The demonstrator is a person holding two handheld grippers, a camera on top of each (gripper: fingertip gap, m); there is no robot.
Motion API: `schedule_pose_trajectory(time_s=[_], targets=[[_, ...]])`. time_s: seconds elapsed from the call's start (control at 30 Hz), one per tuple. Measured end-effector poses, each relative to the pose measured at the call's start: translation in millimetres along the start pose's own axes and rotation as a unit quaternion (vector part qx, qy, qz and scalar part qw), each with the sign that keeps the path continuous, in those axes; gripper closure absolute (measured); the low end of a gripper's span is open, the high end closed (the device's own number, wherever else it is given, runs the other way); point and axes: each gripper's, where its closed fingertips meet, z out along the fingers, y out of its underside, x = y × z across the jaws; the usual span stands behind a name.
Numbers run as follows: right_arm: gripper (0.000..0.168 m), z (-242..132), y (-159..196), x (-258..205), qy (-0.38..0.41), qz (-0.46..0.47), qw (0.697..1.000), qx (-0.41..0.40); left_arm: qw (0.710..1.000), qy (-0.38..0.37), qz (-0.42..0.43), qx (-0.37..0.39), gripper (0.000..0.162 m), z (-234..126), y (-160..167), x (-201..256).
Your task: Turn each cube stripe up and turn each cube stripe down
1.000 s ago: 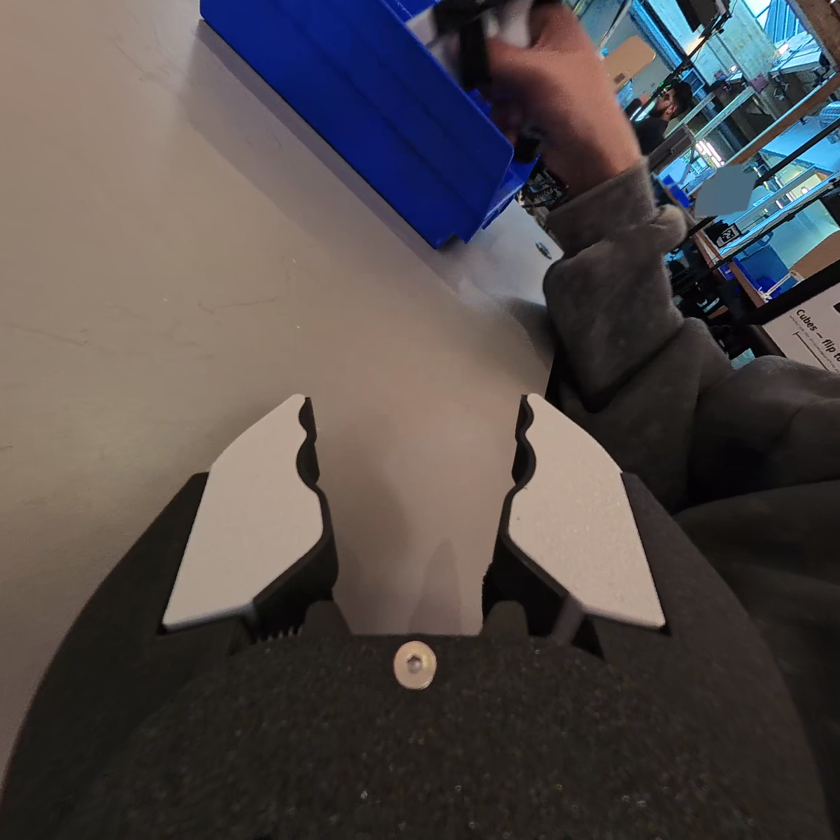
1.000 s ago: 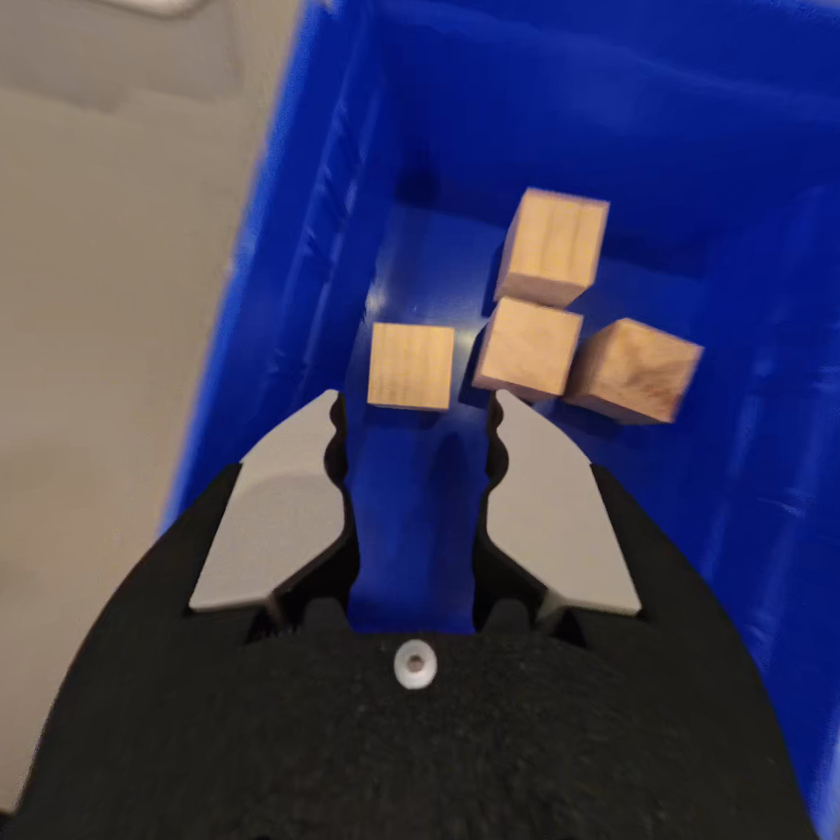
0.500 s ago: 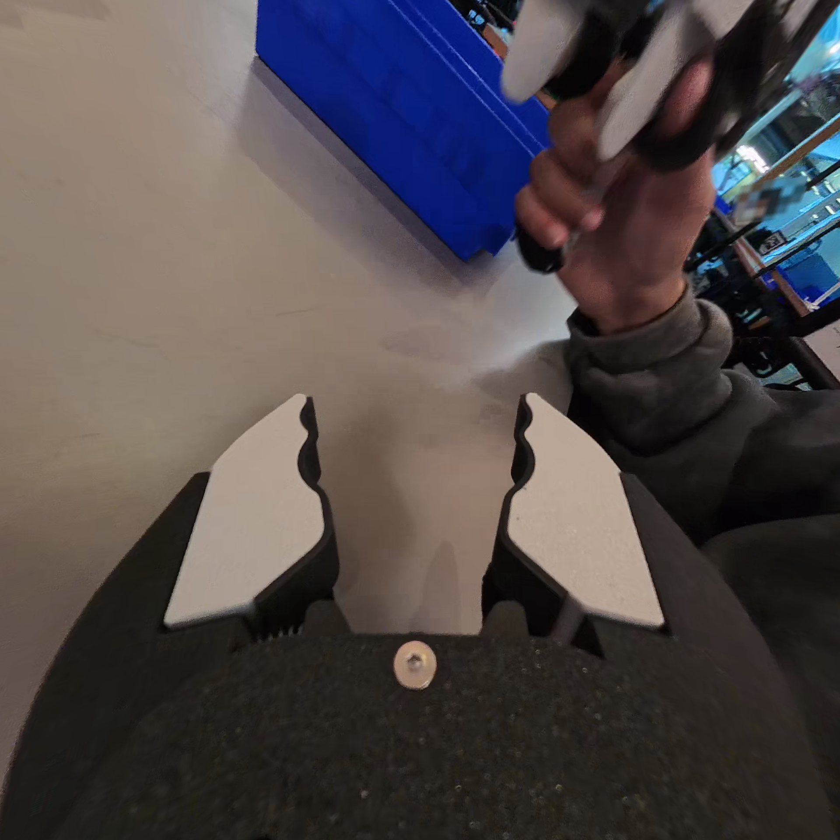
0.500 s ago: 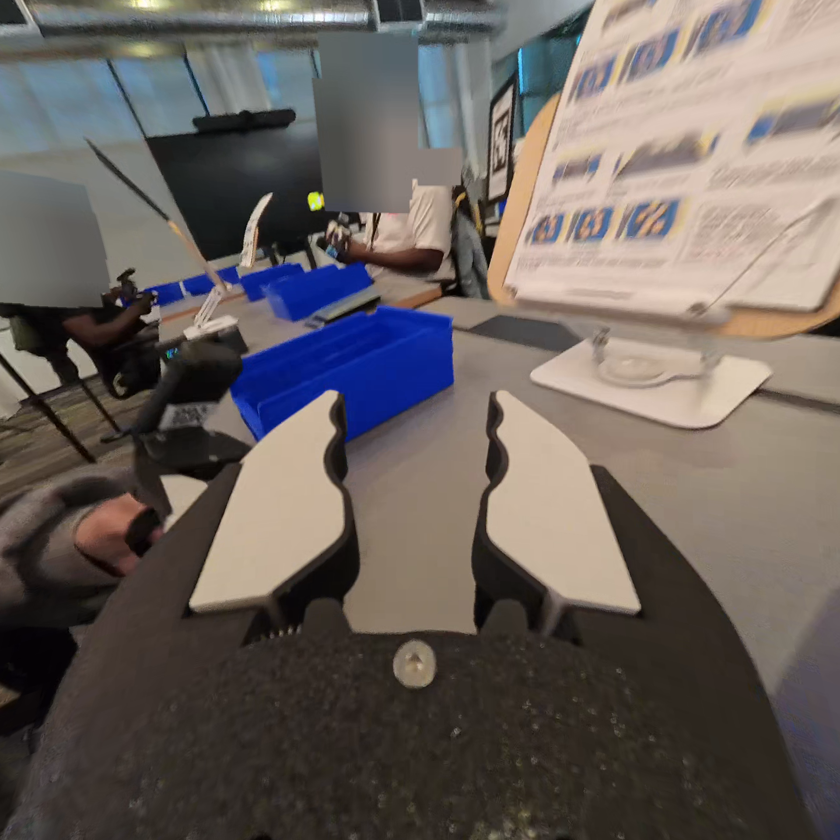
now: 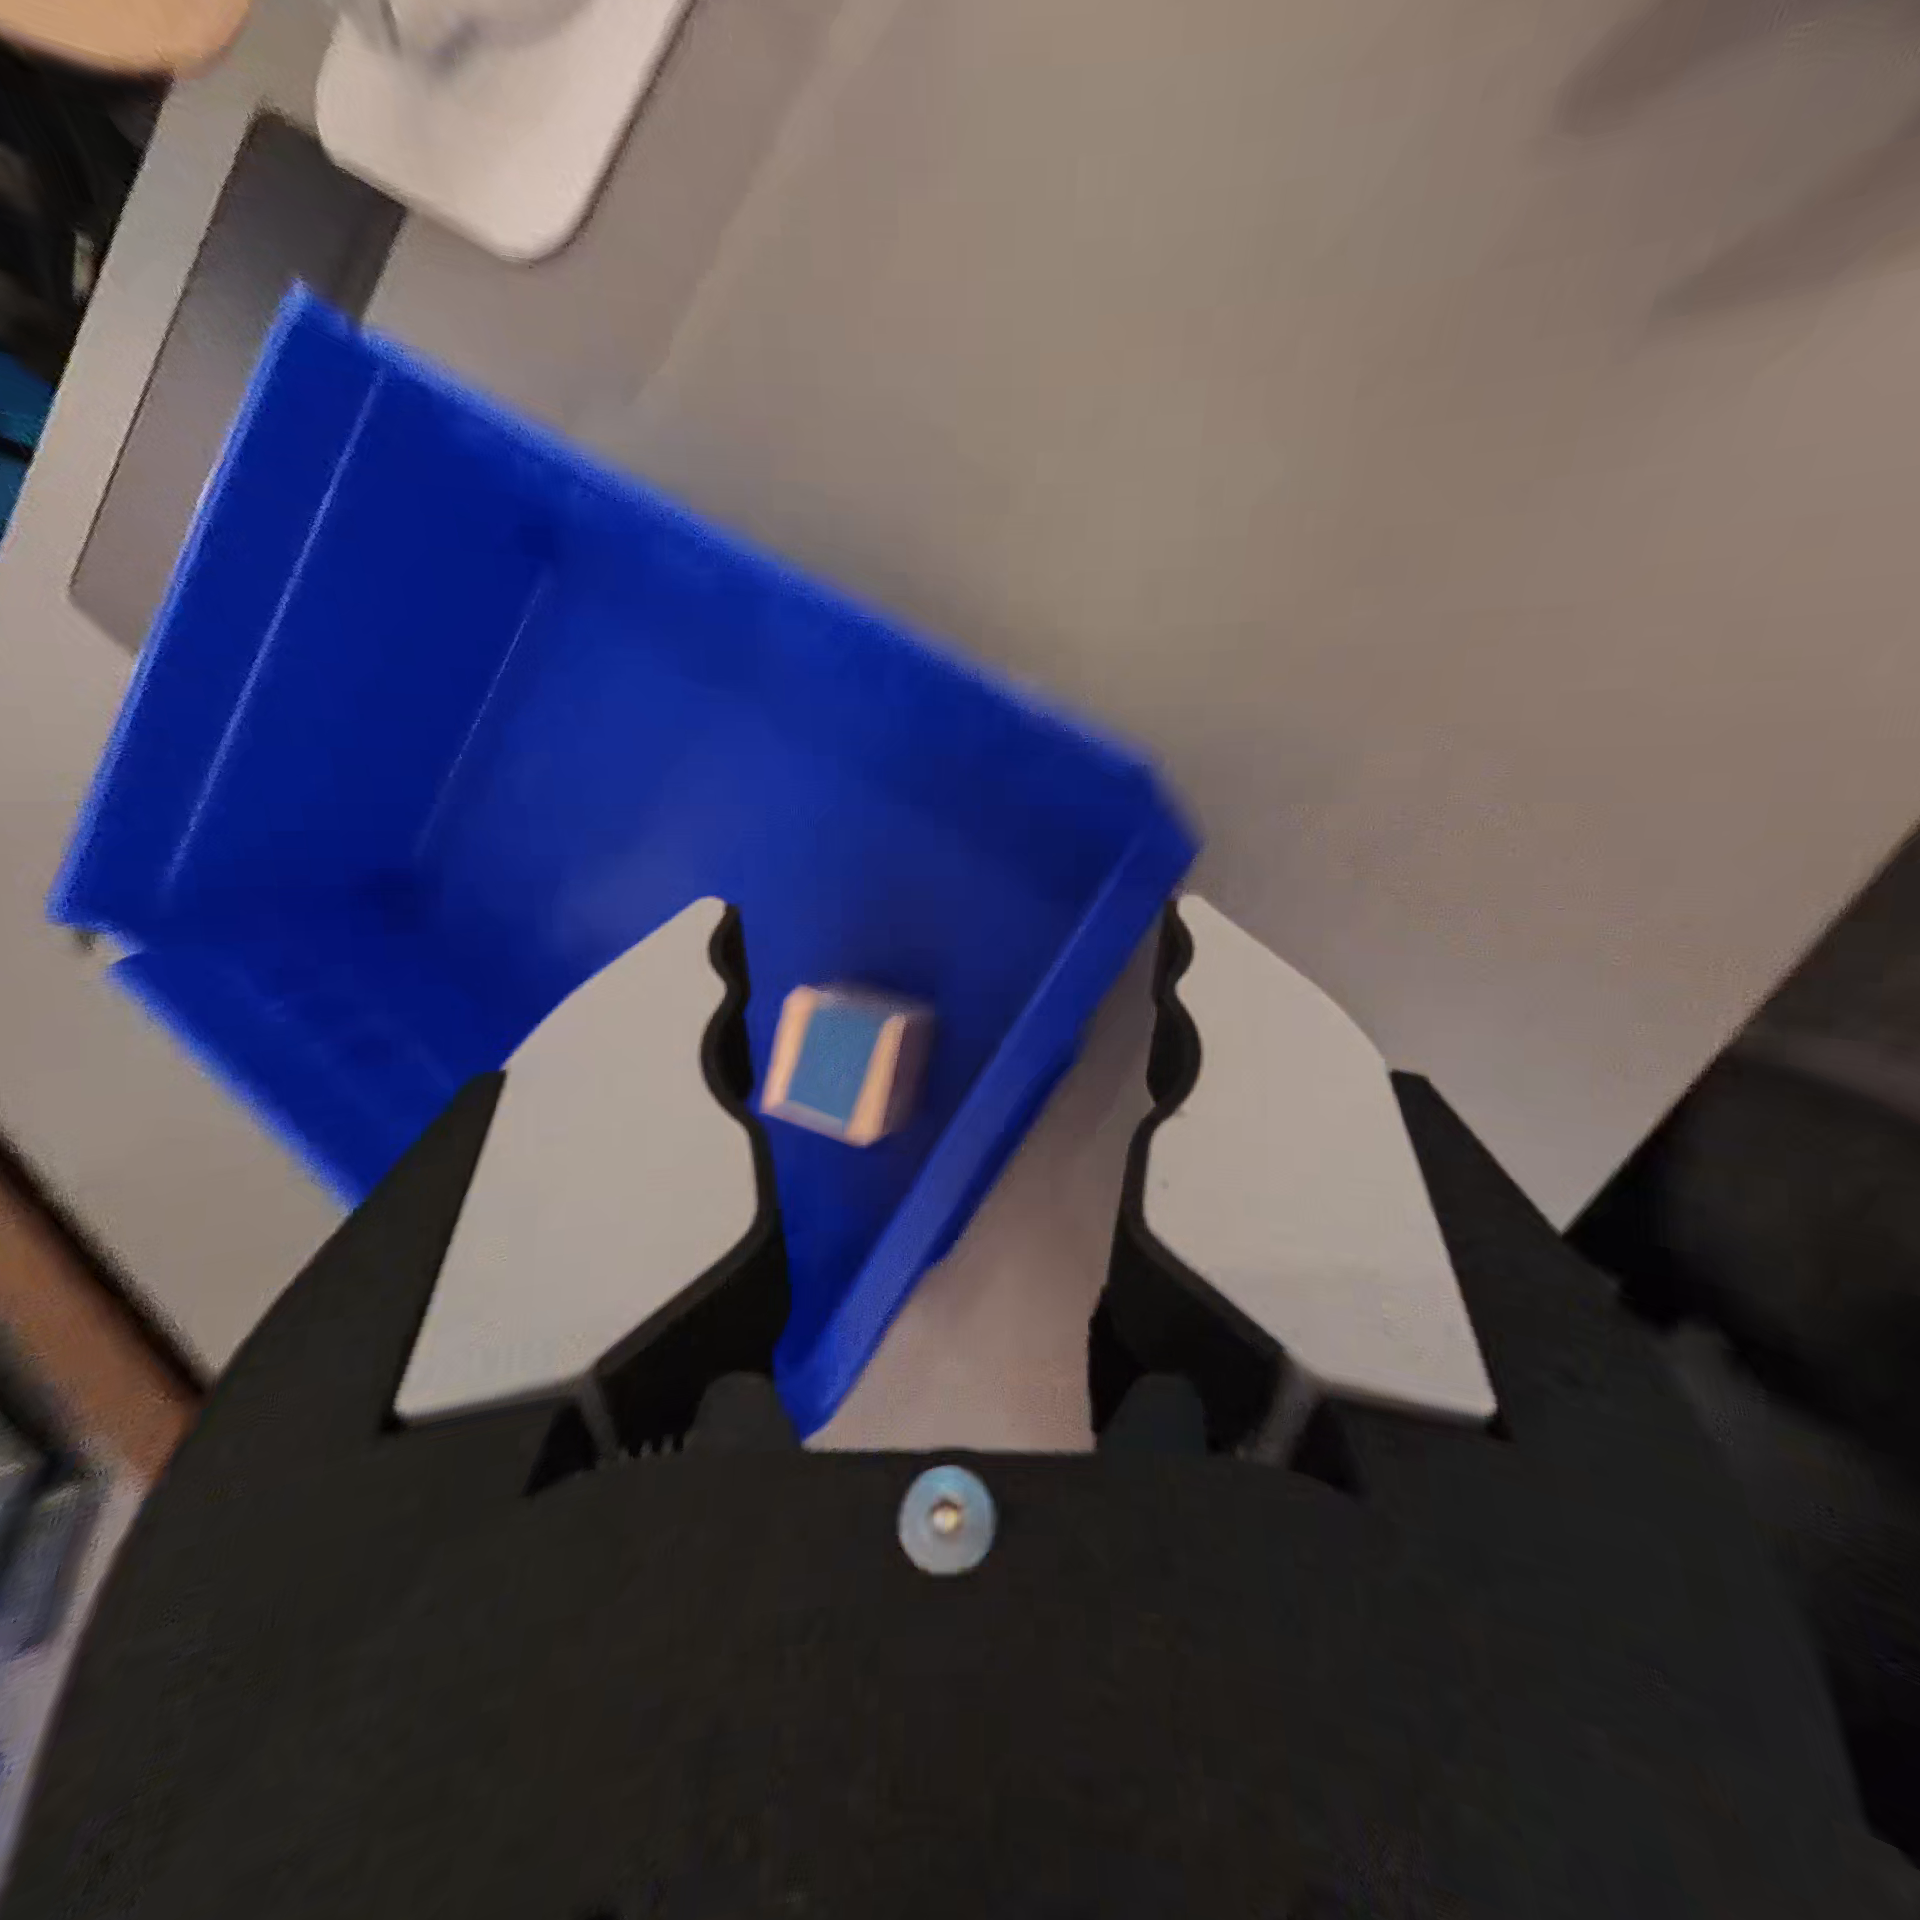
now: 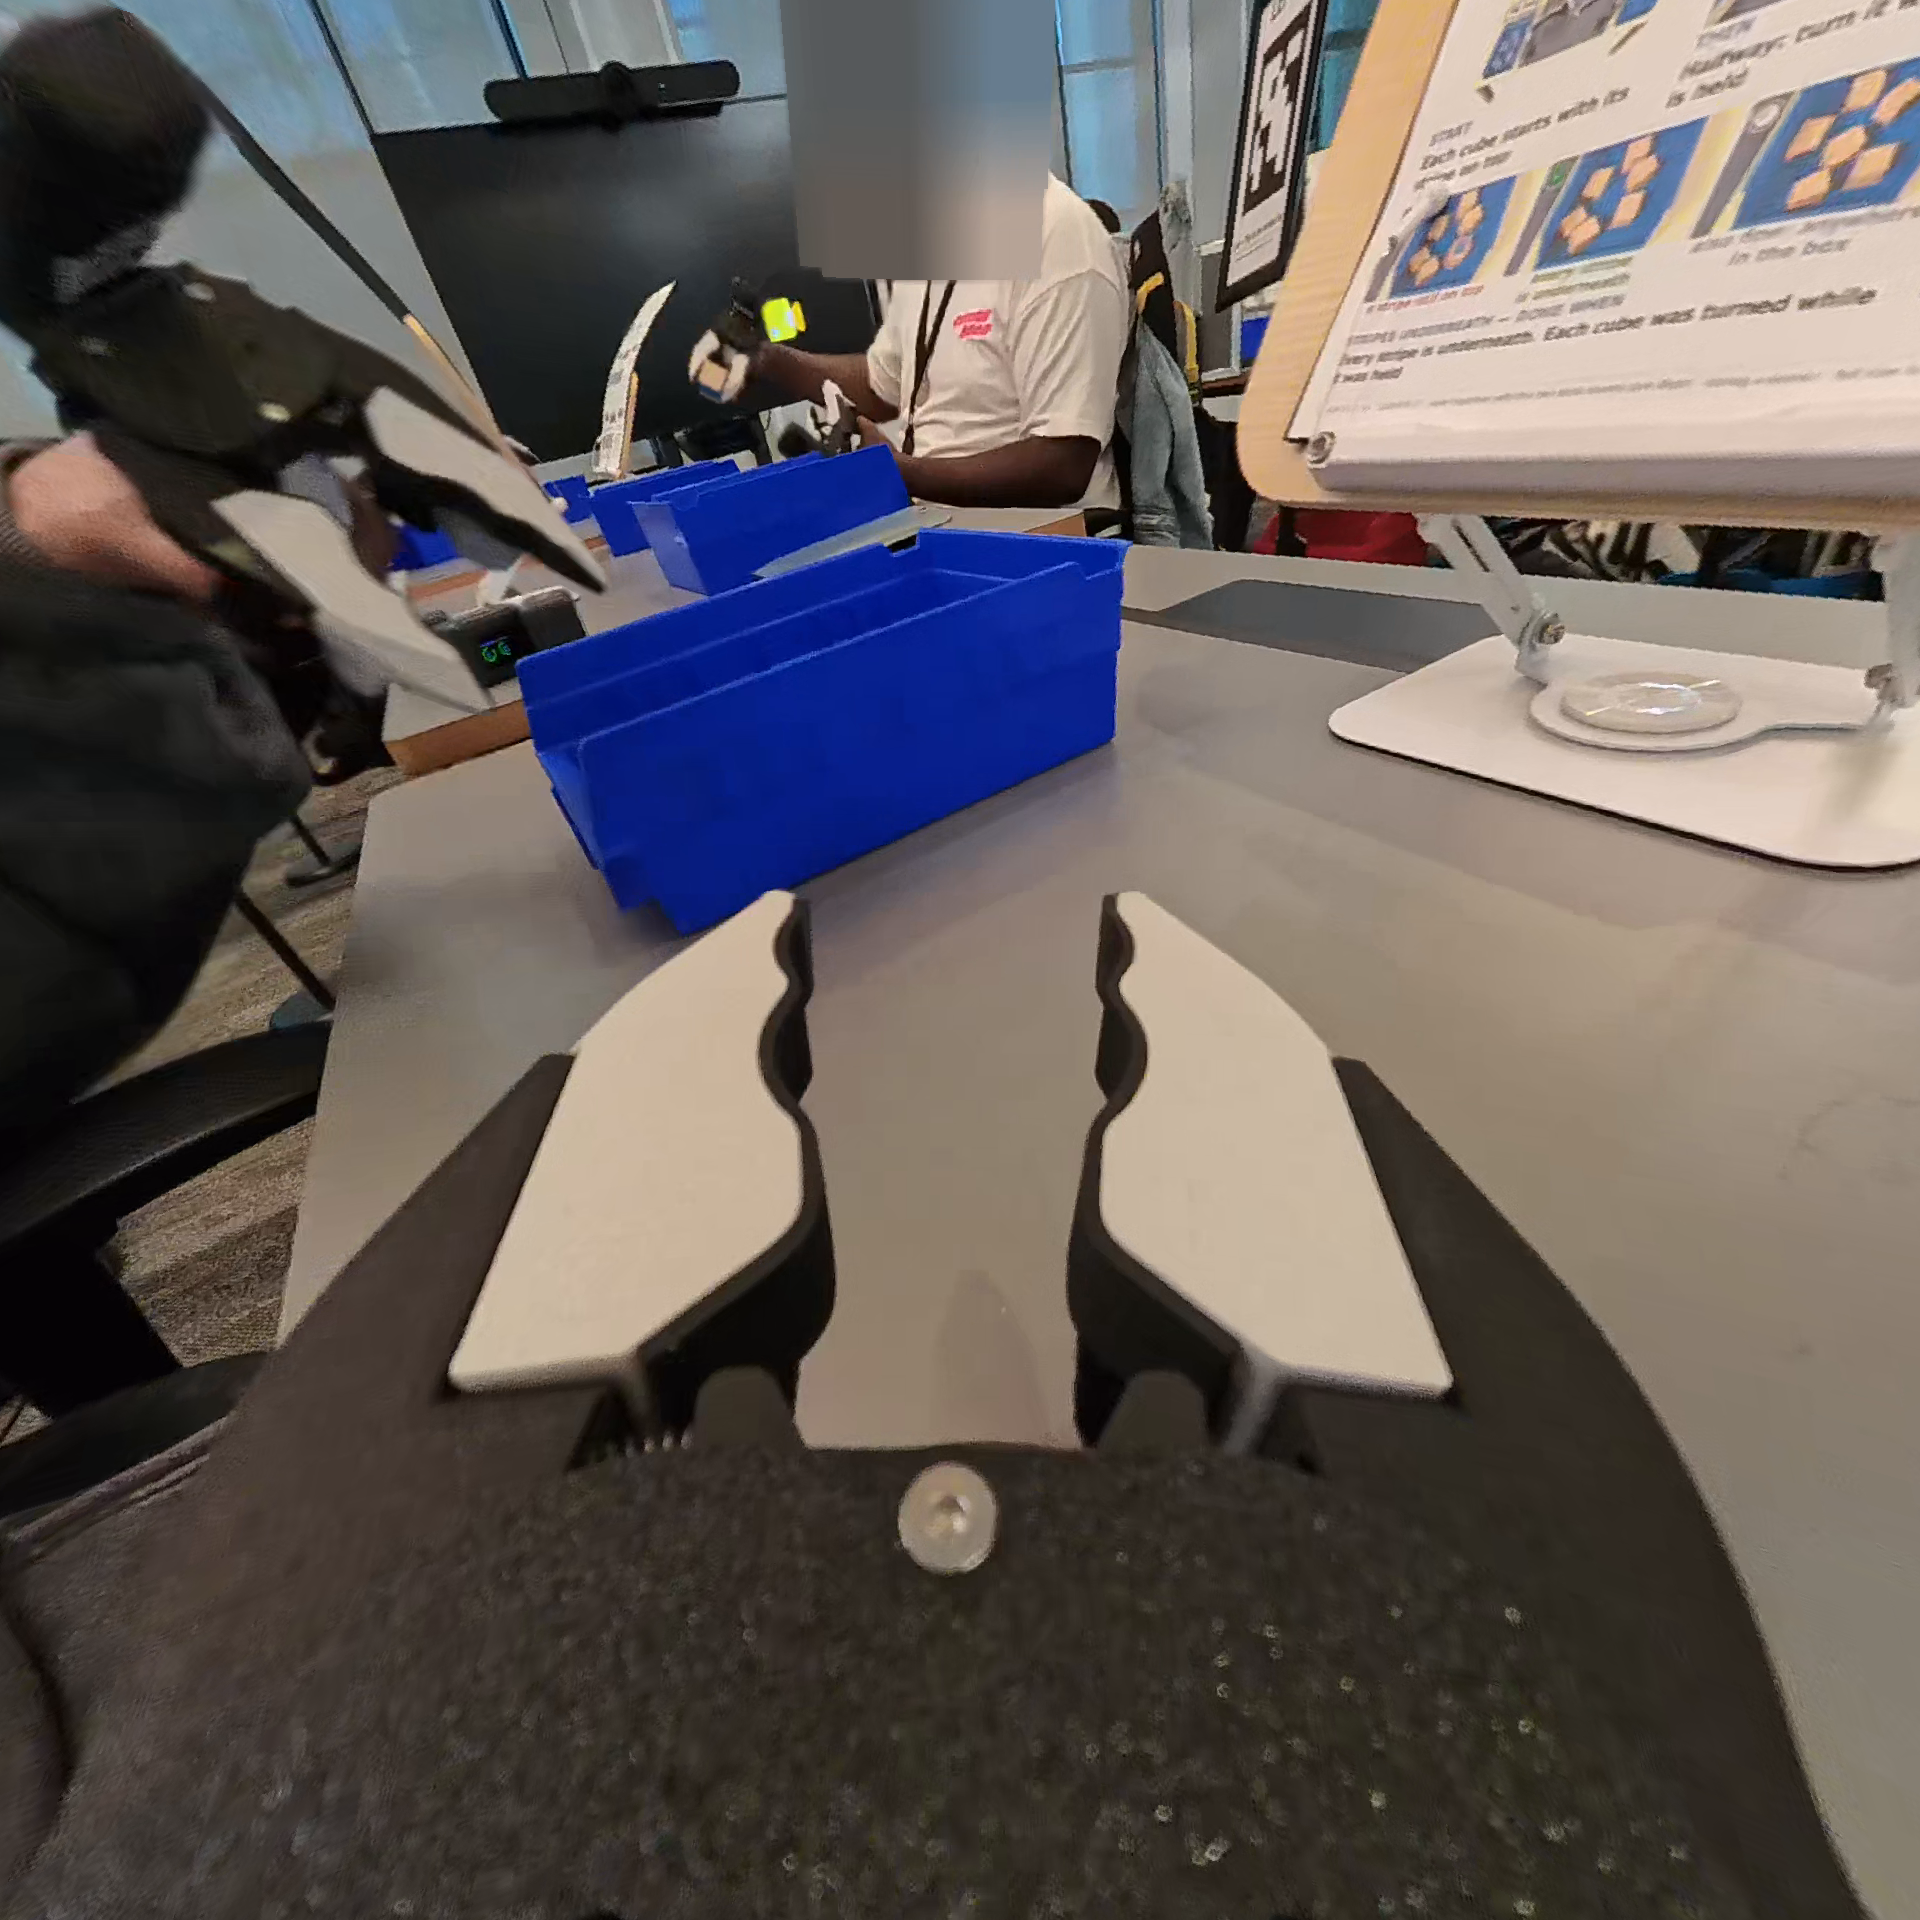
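While the left tongs (image 5: pixel 951 935) hung above the near end of the open blue plastic bin (image 5: pixel 312 748), both jaws stood wide apart and held nothing. A single small wooden cube with a blue stripe on its upturned face (image 5: pixel 844 1062) lay on the bin floor, near the end wall and just beside the left finger as seen from the left wrist camera. That view was blurred by motion, and no other cube showed in it.

The cube appeared light, rigid and unlikely to be damaged by a firm pinch. Its flat, smooth wood faces could slip, so hold would best be taken on two opposite plain sides, square across the middle, leaving the striped face free to turn. The nearby end wall could crowd one finger.

The right tongs (image 6: pixel 951 914) rested low over the bare counter (image 6: pixel 1455 1039), jaws open and empty, well apart from the bin, which stood to the far left in that view. The counter was a flat, smooth grey surface, matte and uncluttered.

On the right stood a white stand with a tilted board carrying a printed instruction sheet (image 6: pixel 1621 239). Beyond, the room held further blue bins (image 6: pixel 769 509) on other counters, a seated person in a white shirt (image 6: pixel 997 384), a dark screen and large windows.
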Motion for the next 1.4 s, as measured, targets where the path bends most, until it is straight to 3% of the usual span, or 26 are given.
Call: schedule_pose_trajectory(time_s=[0.13,0.27,0.47,0.5,0.53,0.8,0.87,1.0,1.13,1.27,1.4], targets=[[0.116,3.1,4.4,-0.7,-0.005,0.003,1.000,-0.011,0.989,0.052,0.050,-0.125,0.091,21.5,52.7,-30.1],[0.116,2.9,5.5,1.4,-0.005,0.012,1.000,-0.011,0.974,0.103,0.078,-0.187,0.092,47.0,76.6,-41.8],[0.116,1.4,6.1,2.8,-0.008,0.022,1.000,-0.010,0.956,0.124,0.111,-0.243,0.092,72.3,98.7,-41.0],[0.116,1.7,6.3,2.6,-0.010,0.024,1.000,-0.010,0.952,0.128,0.113,-0.255,0.098,75.9,103.6,-39.4],[0.116,2.3,6.4,2.4,-0.012,0.026,1.000,-0.010,0.947,0.146,0.111,-0.264,0.117,77.6,107.8,-33.7],[0.118,2.7,7.1,4.4,-0.011,0.031,0.999,-0.012,0.960,0.092,0.083,-0.249,0.118,57.8,95.2,-57.5],[0.118,1.7,5.9,5.9,-0.009,0.033,0.999,-0.009,0.972,0.062,0.067,-0.216,0.118,44.4,79.8,-70.2],[0.119,0.1,3.3,10.3,-0.003,0.037,0.999,-0.004,0.998,0.039,-0.026,-0.050,0.118,20.5,11.1,-89.3],[0.119,-1.2,0.5,15.1,0.003,0.043,0.999,-0.004,0.983,0.086,-0.141,0.086,0.119,15.7,-62.7,-73.7],[0.116,-6.5,-4.4,20.5,0.008,0.067,0.998,-0.005,0.935,0.209,-0.225,0.179,0.119,29.7,-131.9,-20.1],[0.110,-5.3,5.6,13.6,-0.036,0.135,0.988,-0.062,0.835,0.404,-0.270,0.256,0.119,32.3,-188.6,47.3]])
